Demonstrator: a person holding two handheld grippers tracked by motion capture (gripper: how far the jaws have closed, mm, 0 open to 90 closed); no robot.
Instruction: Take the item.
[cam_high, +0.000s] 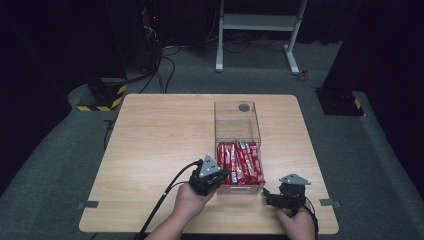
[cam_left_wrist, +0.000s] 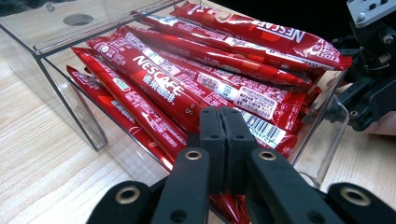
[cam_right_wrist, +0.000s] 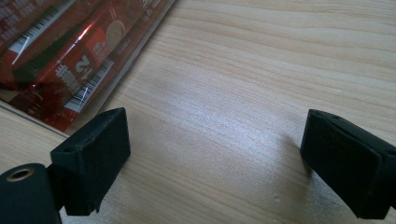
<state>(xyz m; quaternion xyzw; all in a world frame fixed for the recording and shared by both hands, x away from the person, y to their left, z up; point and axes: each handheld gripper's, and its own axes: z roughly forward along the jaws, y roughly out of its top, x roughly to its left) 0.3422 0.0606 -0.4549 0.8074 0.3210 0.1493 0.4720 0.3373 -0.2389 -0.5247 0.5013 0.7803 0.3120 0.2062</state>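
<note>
Picking a stick from the box, by the look of it. Left claw (cam_left_wrist: 219, 116) clenched, jaws pressed flat together with nothing visible between them, poised at the near edge of the glossy red foil coffee sachets (cam_left_wrist: 187, 79) — heaped lengthwise in the clear acrylic open-topped box (cam_high: 238, 111) on the pale wood-grain counter (cam_high: 160, 130). Right claw (cam_right_wrist: 212, 154) released wide, idling over bare wood just beside the box. Next, probably: parting the left jaws, then nipping one slippery, crinkly sachet end.

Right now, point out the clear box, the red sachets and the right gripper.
clear box (cam_high: 235, 112): high view, far empty part of its wall.
red sachets (cam_left_wrist: 159, 84): left gripper view, printed face of one sachet.
right gripper (cam_right_wrist: 215, 163): right gripper view, midway between its open jaws.
</note>
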